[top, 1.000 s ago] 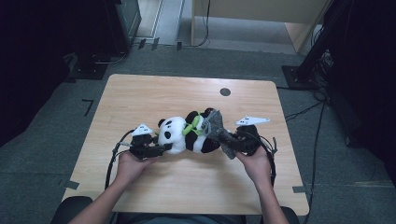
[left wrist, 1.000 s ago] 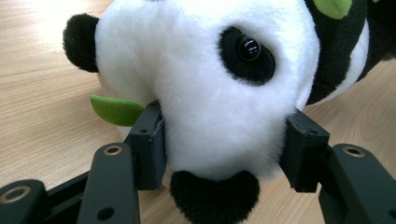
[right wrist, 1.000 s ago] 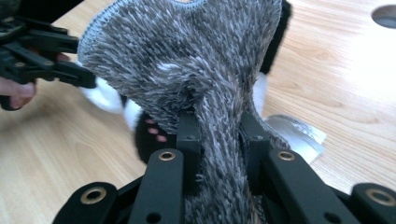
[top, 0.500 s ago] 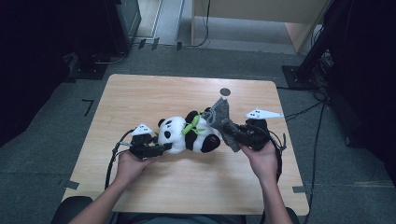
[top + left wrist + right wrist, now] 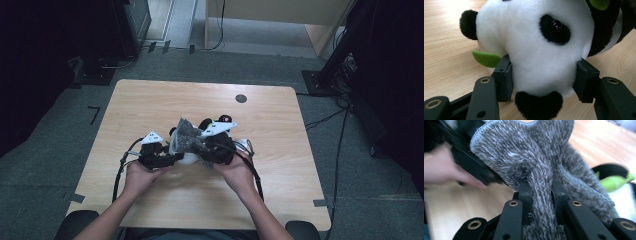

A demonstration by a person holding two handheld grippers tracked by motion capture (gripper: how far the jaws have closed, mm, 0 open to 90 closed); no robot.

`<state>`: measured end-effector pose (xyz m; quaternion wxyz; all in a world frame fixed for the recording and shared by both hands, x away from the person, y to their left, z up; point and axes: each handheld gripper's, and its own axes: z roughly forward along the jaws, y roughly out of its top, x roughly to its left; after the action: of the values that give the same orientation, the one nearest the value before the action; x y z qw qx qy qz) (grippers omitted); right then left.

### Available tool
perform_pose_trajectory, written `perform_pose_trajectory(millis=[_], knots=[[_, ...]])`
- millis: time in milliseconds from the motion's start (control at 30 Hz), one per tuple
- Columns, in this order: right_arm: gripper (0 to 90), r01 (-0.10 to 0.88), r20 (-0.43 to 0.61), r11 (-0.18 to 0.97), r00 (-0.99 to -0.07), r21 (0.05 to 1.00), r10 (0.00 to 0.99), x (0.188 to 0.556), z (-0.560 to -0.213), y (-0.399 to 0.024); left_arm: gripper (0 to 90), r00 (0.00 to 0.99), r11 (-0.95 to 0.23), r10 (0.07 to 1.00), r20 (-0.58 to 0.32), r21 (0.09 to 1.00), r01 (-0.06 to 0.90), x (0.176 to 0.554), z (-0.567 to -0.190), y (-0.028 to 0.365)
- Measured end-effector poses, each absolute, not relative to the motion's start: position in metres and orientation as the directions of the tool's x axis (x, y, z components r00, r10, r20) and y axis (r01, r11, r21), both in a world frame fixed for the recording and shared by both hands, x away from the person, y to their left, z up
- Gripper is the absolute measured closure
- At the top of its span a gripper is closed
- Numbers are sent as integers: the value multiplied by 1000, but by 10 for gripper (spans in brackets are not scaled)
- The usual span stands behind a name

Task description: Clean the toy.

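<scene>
Left gripper view puts the plush panda [image 5: 534, 45] right before us, lying on the wooden surface [image 5: 446, 32], its white head squeezed between the two pads of our left claw [image 5: 544, 77]. In the right gripper view, our right claw [image 5: 541, 192] pinches a fold of grey microfibre cloth [image 5: 534, 155], with the rest of it fanning out above. From the high view, that cloth [image 5: 189, 136] hangs over the panda between both hands. We judge the step in hand to be wiping or covering the toy while the left claw steadies it. Next we should lower the cloth onto the plush, keeping the left grip firm.
</scene>
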<state>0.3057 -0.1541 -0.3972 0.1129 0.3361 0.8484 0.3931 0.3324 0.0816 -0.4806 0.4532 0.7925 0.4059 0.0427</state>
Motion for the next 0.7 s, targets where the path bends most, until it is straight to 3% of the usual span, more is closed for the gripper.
perform_pose_trajectory(millis=[500, 700], knots=[[777, 472, -2, 569, -769, 674, 640, 297, -454, -147, 448, 658, -259, 686, -309, 741, 619, 335, -481, 82], [777, 502, 22, 587, -771, 636, 636, 294, -458, -159, 461, 678, -297, 682, -275, 743, 600, 335, -479, 81]])
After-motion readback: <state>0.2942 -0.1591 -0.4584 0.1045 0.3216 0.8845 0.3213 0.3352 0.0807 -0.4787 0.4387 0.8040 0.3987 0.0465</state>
